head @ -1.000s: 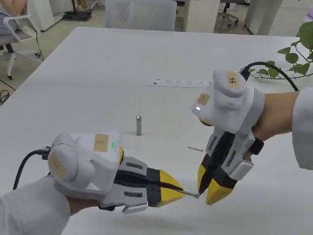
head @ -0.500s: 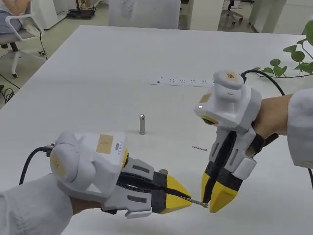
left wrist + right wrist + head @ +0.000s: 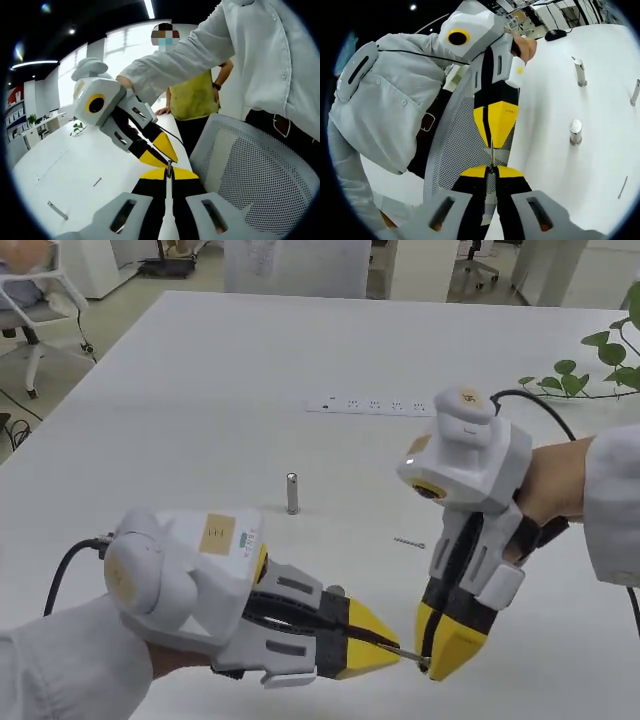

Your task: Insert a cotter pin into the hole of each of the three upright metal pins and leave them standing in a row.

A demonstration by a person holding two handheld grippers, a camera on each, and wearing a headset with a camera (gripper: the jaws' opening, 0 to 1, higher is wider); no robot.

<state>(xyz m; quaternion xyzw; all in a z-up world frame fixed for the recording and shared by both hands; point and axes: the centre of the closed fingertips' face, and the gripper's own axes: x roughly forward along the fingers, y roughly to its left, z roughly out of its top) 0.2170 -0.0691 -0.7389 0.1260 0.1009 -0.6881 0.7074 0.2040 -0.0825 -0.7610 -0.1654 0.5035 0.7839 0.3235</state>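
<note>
A thin cotter pin [image 3: 406, 652] spans the gap between my two grippers, just above the table's near edge. My left gripper [image 3: 393, 649] is shut on one end of it. My right gripper [image 3: 432, 668] points down from the right, jaws shut on the other end. In the right gripper view the cotter pin [image 3: 491, 152] runs from my own tips [image 3: 491, 170] to the left gripper [image 3: 492, 142]. One metal pin [image 3: 292, 493] stands upright mid-table. Three metal pins [image 3: 575, 132] [image 3: 578, 71] [image 3: 635, 92] stand in the right gripper view. A spare cotter pin [image 3: 408, 542] lies flat.
A white power strip [image 3: 370, 406] lies across the table's far middle. Plant leaves [image 3: 575, 385] reach in from the right edge. A mesh office chair [image 3: 250, 170] and a person [image 3: 195, 102] stand beside the table.
The right gripper's jaws, apart a second ago, have come together on the cotter pin's free end. Both grippers sit slightly lower and more to the right in the picture.
</note>
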